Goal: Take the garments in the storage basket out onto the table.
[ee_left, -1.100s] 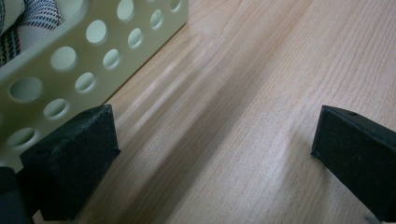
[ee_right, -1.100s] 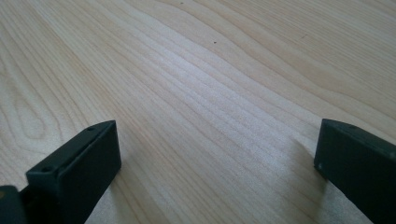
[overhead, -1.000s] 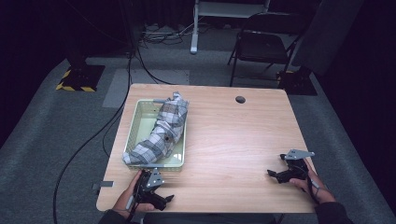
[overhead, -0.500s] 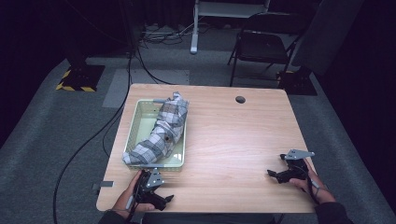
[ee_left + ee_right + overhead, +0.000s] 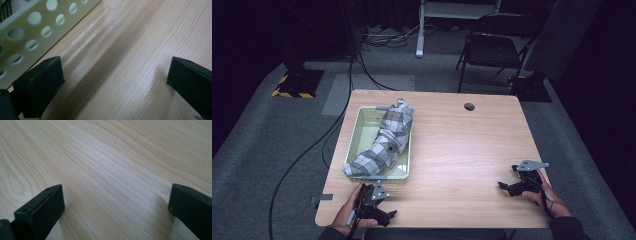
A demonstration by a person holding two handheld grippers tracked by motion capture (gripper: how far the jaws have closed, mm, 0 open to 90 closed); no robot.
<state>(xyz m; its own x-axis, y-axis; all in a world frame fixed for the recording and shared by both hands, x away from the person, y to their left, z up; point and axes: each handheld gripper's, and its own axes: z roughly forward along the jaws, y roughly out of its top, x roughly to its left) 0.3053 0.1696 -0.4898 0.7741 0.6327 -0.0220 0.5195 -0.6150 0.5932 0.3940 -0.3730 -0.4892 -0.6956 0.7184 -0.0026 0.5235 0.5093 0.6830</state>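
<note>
Plaid cloth [image 5: 386, 139], grey and white, is lying bunched inside the pale green perforated basket [image 5: 362, 131] on the left half of the wooden table [image 5: 462, 150]. Its long axis is running from about seven o'clock, at the near left corner of the basket, to one o'clock, where its far end is draping over the far rim.

Left gripper [image 5: 379, 210] is resting at the near table edge, just beside the basket's near wall; the cloth is lying at roughly twelve o'clock from it. In the left gripper view its jaws are standing wide apart with bare wood between them, gripping nothing, and the basket wall [image 5: 30, 32] is showing at ten o'clock.

Right gripper [image 5: 512, 187] is sitting near the right edge, well apart from the basket, which lies toward ten o'clock from it. Its jaws are likewise spread wide over bare wood, holding nothing.

Judgement: the left gripper is the nearer one for reaching the cloth.
</note>
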